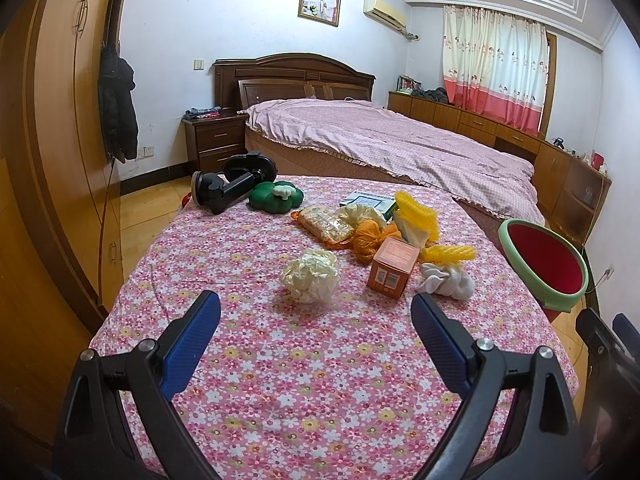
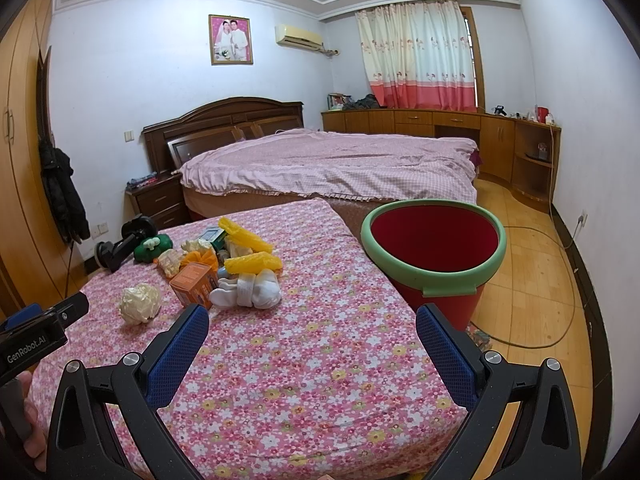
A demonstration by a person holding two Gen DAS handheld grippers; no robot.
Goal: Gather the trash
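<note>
I hold my left gripper point(image 1: 316, 310) with its jaws spread wide and nothing between them, low over the near part of the floral-covered table point(image 1: 320, 380); bare cloth lies under and ahead of it up to the crumpled cream wrapper point(image 1: 310, 276), which sits alone toward the middle. My right gripper point(image 2: 312, 322) is just as wide and empty, over the table's near right part with bare cloth beneath. Past its right finger the table's right edge drops to the floor, where the red bin with the green rim point(image 2: 434, 254) stands just beside that edge, mouth open. Farther in, the trash bunches together: an orange box point(image 1: 393, 267), white rolled socks point(image 1: 448, 280), yellow wrappers point(image 1: 416, 210) and an orange mesh bag point(image 1: 368, 240). Near the far left corner lie a green flower-shaped item point(image 1: 276, 196) and a black holder point(image 1: 232, 182).
</note>
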